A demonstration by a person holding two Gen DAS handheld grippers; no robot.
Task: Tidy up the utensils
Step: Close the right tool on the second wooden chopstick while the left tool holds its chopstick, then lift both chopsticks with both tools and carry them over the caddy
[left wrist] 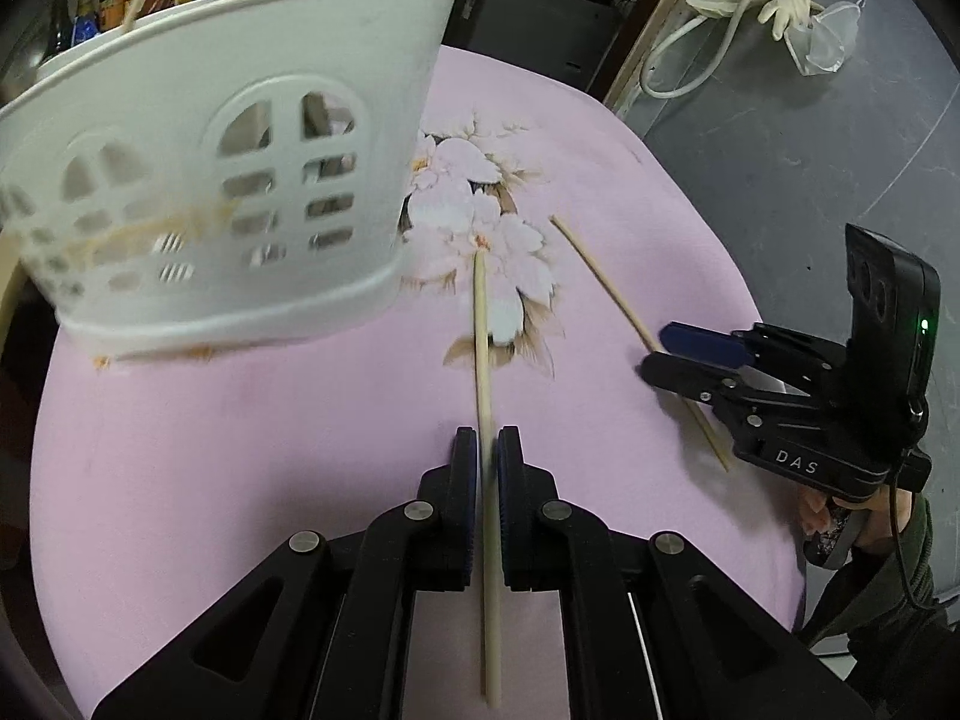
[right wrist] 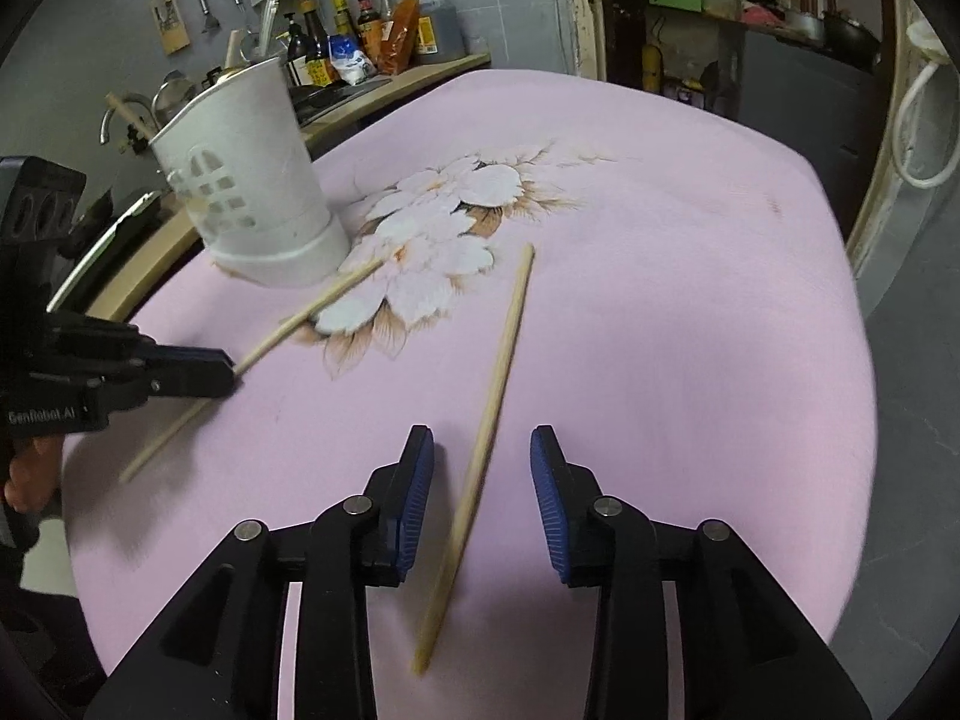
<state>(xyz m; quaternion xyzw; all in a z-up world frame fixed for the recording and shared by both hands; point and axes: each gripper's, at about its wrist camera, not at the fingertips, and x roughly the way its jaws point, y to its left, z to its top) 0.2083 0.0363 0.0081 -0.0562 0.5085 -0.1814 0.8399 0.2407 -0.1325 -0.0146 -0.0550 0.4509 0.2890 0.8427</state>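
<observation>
Two wooden chopsticks lie on a pink flowered tablecloth (left wrist: 240, 450). My left gripper (left wrist: 487, 441) is shut on one chopstick (left wrist: 482, 336), which runs between its pads toward the flower print; the same gripper (right wrist: 225, 369) and chopstick (right wrist: 312, 312) show in the right wrist view. My right gripper (right wrist: 482, 450) is open, its pads on either side of the second chopstick (right wrist: 501, 360), not touching it. It also shows in the left wrist view (left wrist: 654, 351) over that chopstick (left wrist: 606, 282). A white perforated utensil holder (left wrist: 228, 180), (right wrist: 252, 180) stands at the table's far left and holds utensils.
Sauce bottles (right wrist: 360, 36) and a counter with a sink tap (right wrist: 123, 114) stand behind the holder. The table edge (right wrist: 852, 360) drops to grey floor on the right. A hose and gloves (left wrist: 750, 0) hang on the wall.
</observation>
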